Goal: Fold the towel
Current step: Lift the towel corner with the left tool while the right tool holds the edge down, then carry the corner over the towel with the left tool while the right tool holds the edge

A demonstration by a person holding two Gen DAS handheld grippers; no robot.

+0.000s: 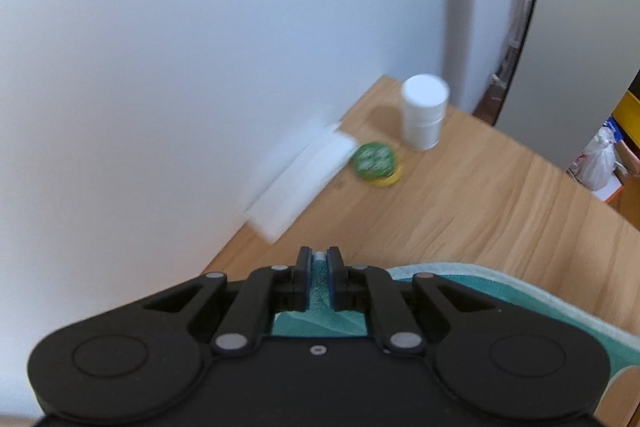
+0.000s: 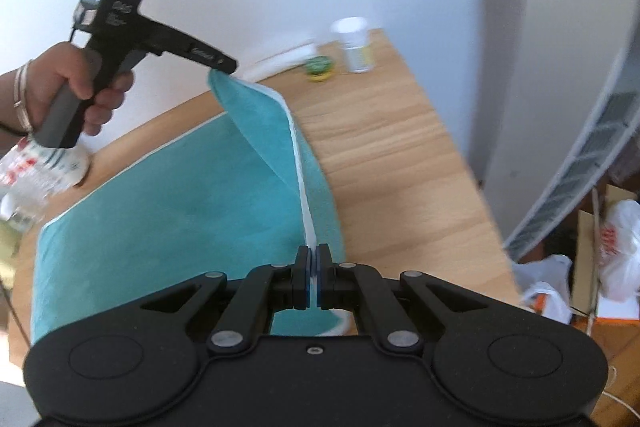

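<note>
- Two corners of the soft teal cloth towel (image 2: 168,195) are pinched: one by the left claw (image 1: 319,263), one by the right claw (image 2: 313,263).
- One edge is lifted; most is spread on the wooden counter (image 2: 392,155).
- Floppy, light cloth is best held by corners.

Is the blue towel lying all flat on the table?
No, the two grippers hold one edge of the towel up in the air, above the table.

— What do I have on my screens?
— A teal towel (image 2: 160,195) with a white border, spread on the wooden bench (image 2: 392,155). I see its right edge lifted off the bench, standing up as a raised flap between two pinched corners.
</note>
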